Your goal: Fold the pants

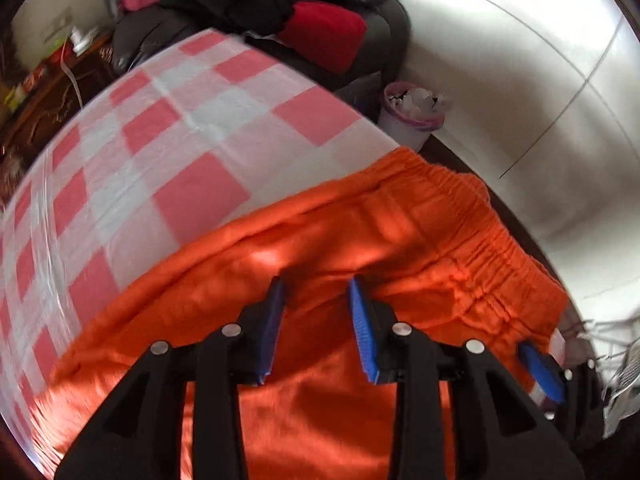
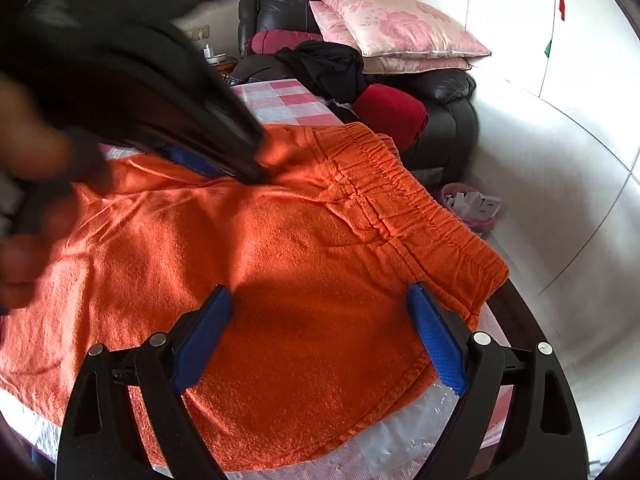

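Orange pants lie on a table with a pink-and-white checked cloth. Their elastic waistband reaches the right table edge. My left gripper hovers low over the pants, jaws open with only orange cloth showing between them. In the right wrist view the pants fill the middle, waistband at the far right. My right gripper is open wide above the near part of the pants. The left gripper shows there as a blurred black shape over the far side of the pants.
A dark leather sofa with pink pillows, black clothes and a red cushion stands beyond the table. A small waste bin sits on the white tiled floor by the table's right edge. A wooden side table is far left.
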Demonstrator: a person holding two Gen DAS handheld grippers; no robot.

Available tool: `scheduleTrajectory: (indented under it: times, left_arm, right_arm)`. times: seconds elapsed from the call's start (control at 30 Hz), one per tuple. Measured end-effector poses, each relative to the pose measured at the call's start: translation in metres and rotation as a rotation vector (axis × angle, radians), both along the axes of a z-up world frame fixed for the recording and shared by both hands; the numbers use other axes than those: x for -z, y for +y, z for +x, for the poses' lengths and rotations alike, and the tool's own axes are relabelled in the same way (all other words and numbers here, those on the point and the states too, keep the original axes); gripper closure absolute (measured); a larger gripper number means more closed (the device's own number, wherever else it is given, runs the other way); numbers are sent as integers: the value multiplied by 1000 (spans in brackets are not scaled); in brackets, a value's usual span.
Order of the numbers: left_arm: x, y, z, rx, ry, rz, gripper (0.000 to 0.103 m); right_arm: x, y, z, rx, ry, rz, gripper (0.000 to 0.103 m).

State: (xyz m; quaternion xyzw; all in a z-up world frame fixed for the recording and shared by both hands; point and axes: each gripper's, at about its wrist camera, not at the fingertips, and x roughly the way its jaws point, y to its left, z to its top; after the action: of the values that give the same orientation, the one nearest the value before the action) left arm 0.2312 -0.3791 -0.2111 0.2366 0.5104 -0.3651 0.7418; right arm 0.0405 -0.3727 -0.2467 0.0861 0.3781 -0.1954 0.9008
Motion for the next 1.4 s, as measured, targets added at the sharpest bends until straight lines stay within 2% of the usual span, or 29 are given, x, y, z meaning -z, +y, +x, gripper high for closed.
scheduleTrajectory:
  times: [0.13,0.23,0.3,0.33,0.37,0.43,0.47,0.5,0.6,0.67,0.77,0.83,1.1,1.2,1.3,1.4]
  left_arm:
    - [5,-14,3,22,-38,33,69]
    - [5,-8,5,-4,-27,-1,68]
    - [-15,15,3,-79,-26,-98,67]
    - [-29,33,-2,-126,-41,-186,59]
    - [-39,53,-6,-180,-89,-225,52]
    - [-53,98,-17,-308,-218,-272,46]
    - [-54,121,-23,-364,-252,-277,44]
    - [-51,142,-28,-413,-265,-266,44]
    - [-27,205,-43,-542,-247,-165,45]
    - [-11,239,-59,-597,-246,-97,54]
    - [5,275,-76,-649,-206,-97,63]
    - [6,281,-87,-638,-241,-94,66]
    - [11,288,-95,-595,-267,-132,66]
    - [9,289,-99,-573,-245,-182,54]
    - [9,286,-103,-540,-259,-176,50]
    - [1,295,-107,-584,-274,-192,50]
  right_arm:
    - [0,-2,-2,2,1,12,17]
    - [-1,0,-1,6,9,18,17]
    - [-1,0,-1,5,12,20,17]
    - [-2,-1,-1,3,12,22,17]
    - [-2,-2,-1,2,12,24,17]
    - [-2,-3,0,2,13,23,17]
    - [-2,-3,0,3,15,24,17]
    - [-2,-3,0,5,17,24,17]
    - [-2,-3,0,8,23,25,16]
    - [-2,-3,1,8,29,26,16]
    - [-2,-3,2,10,42,20,16]
    - [-2,-1,3,12,54,9,16]
    - [-7,4,10,5,121,-60,16]
    - [-20,14,7,-1,127,-103,16]
    - [-34,49,3,-113,88,-147,16]
    - [-31,92,7,-257,85,-182,16]
